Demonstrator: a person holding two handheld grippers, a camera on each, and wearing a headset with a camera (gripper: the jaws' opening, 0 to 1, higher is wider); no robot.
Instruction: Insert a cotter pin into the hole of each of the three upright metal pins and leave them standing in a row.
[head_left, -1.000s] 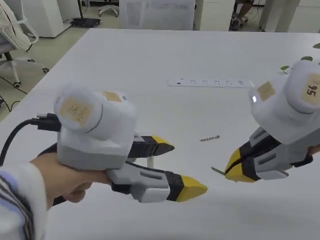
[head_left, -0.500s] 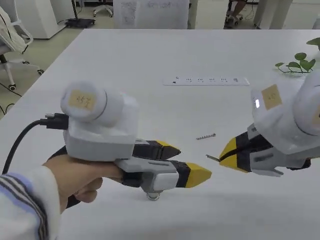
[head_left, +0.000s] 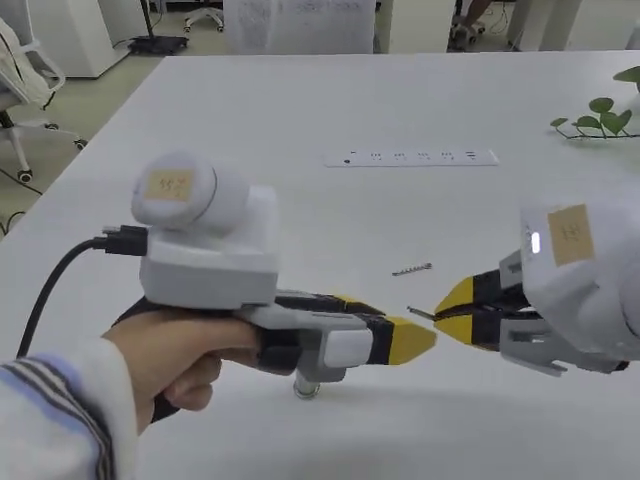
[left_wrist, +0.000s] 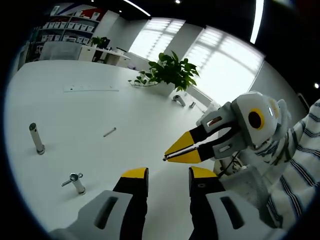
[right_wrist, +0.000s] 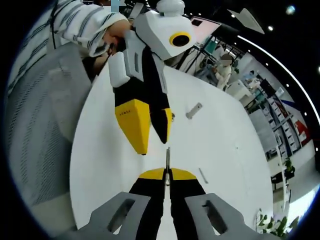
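My left gripper (head_left: 400, 326) sits low over the white table, shut on an upright metal pin whose base (head_left: 305, 388) shows beneath it. Its jaws (left_wrist: 168, 173) stay a pin's width apart. My right gripper (head_left: 442, 320) is shut on a thin cotter pin (right_wrist: 168, 159), whose tip (head_left: 420, 314) points at the left gripper's yellow fingertips (right_wrist: 142, 131), almost touching them. To the left stand a bare upright pin (left_wrist: 36, 138) and a shorter pin with a cotter pin through it (left_wrist: 75, 182). A loose cotter pin (head_left: 412, 269) lies on the table beyond the grippers.
A white power strip (head_left: 410, 157) lies farther back on the table. A leafy plant (head_left: 598, 116) stands at the right edge. An office chair (head_left: 25, 75) is off the table to the left. The left gripper's black cable (head_left: 55, 285) trails toward the near-left corner.
The left gripper's jaws have shut on the upright pin that stood between them. The right gripper has moved left with its cotter pin, up to the left gripper's tips.
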